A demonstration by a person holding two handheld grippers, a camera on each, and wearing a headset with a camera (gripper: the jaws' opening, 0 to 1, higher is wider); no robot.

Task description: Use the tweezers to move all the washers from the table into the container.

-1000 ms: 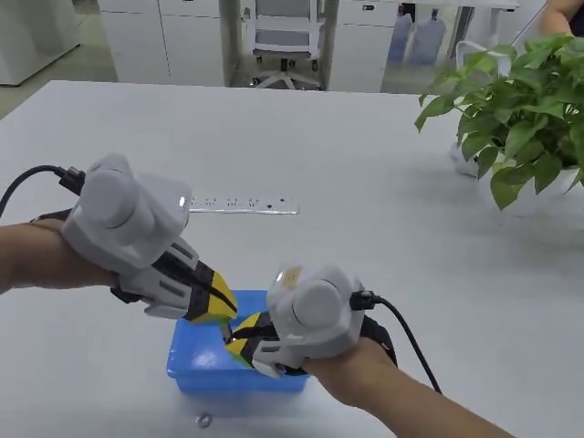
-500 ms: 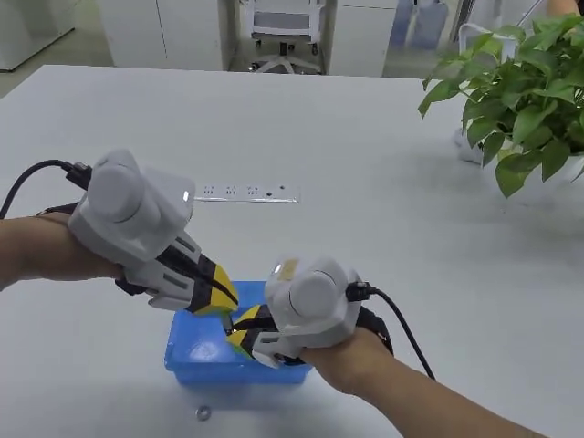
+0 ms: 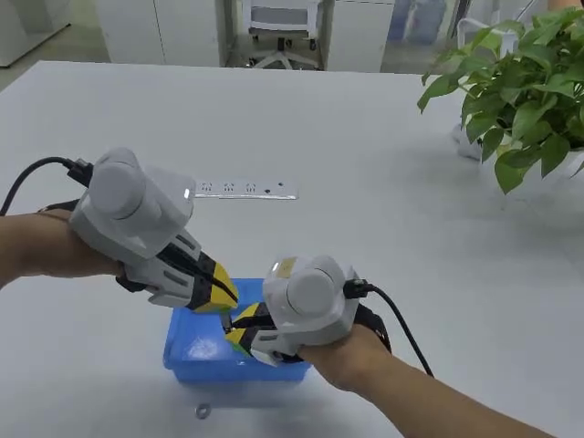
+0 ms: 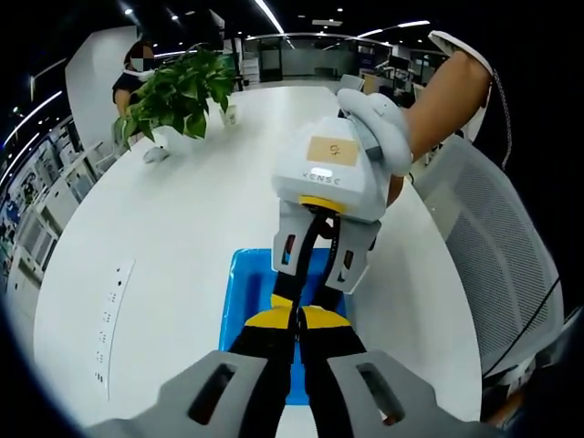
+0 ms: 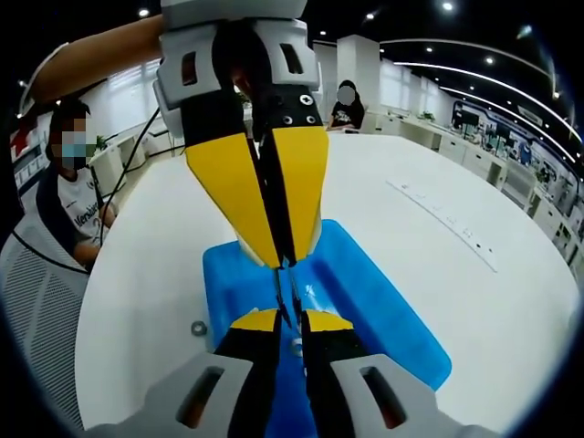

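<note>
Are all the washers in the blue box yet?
Not yet. Done: I cannot make out any washer in the blue container for sure. In hand: the left gripper holds the tweezers over it, tip to tip with the right gripper. Left: one washer lies on the table beside the container.

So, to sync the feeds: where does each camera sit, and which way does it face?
Head view: headset, looking down at the blue plastic container; both forearms, left gripper, right gripper.
Left gripper view: along its own jaws, facing the right gripper.
Right gripper view: along its jaws, facing the left gripper.
All share the container.
</note>
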